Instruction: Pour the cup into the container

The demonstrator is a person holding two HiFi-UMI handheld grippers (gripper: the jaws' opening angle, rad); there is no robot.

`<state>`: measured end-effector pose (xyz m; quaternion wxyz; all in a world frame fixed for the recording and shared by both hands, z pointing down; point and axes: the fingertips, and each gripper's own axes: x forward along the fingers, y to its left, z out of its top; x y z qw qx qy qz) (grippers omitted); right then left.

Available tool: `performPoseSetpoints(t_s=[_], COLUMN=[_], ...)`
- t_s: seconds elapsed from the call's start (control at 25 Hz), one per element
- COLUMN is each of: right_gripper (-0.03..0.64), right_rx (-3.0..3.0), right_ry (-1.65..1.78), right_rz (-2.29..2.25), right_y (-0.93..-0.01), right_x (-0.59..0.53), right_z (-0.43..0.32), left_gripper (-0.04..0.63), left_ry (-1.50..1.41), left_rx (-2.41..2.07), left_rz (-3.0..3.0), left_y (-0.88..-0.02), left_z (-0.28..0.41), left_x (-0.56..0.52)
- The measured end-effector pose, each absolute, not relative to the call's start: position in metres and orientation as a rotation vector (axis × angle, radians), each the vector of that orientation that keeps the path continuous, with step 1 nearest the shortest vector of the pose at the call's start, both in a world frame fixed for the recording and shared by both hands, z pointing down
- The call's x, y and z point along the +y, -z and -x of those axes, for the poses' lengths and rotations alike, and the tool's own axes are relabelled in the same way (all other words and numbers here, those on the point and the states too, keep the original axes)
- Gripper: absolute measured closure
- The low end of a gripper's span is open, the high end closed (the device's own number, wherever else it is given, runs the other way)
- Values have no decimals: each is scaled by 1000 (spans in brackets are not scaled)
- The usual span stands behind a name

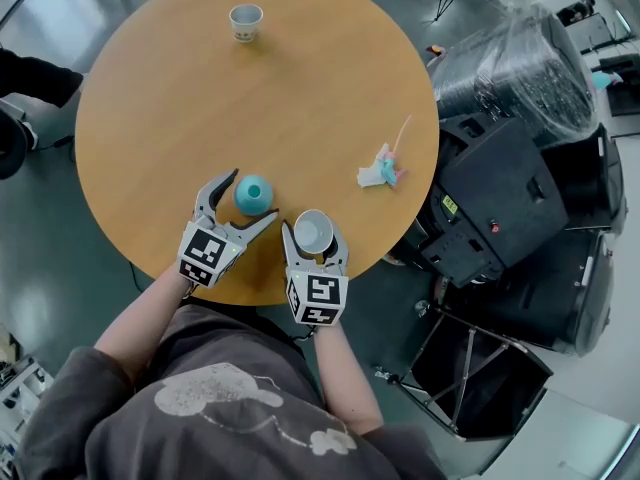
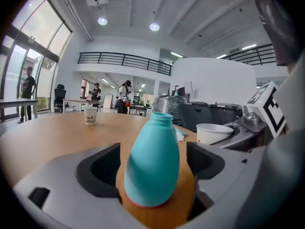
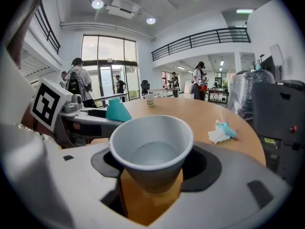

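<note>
- Pouring had not yet begun: the paper cup point(image 3: 151, 149) was upright with clear liquid in its bottom. It was clamped between the jaws of the right tool point(image 1: 313, 234), low in the centre of the head view.
- The left tool point(image 1: 254, 194) had its jaws spread wide on either side of the teal bottle point(image 2: 155, 166), with the pads clear of its body.
- The bottle stood upright on the counter point(image 1: 150, 128), just left of the cup in the head view, its narrow neck uncapped.
- The step in hand looked like the set-up before the pour: container standing free, cup gripped.
- The next move would call for raising the cup over the bottle's mouth and tilting it slowly. The neck was far narrower than the cup's rim, so a quick tip would likely spill.
- The ungripped bottle could topple if nudged; closing the left tool on it would steady it.
- A second cup point(image 1: 245, 21) at the upper left of the head view stood well apart.
</note>
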<state>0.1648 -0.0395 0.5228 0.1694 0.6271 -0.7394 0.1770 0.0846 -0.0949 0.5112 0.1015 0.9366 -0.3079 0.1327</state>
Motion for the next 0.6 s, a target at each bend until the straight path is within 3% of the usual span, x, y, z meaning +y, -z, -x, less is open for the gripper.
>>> performPoseSetpoints(t_s=[0.6], right_gripper=[314], right_rx=[-2059], right_ry=[-551], right_rz=[-1796], right_y=[-538], right_x=[-42], right_z=[-171], left_gripper=[175], left_ry=[-469], left_rx=[-835], left_rz=[-2822], left_y=[-526], left_z=[-101], left_x=[-101])
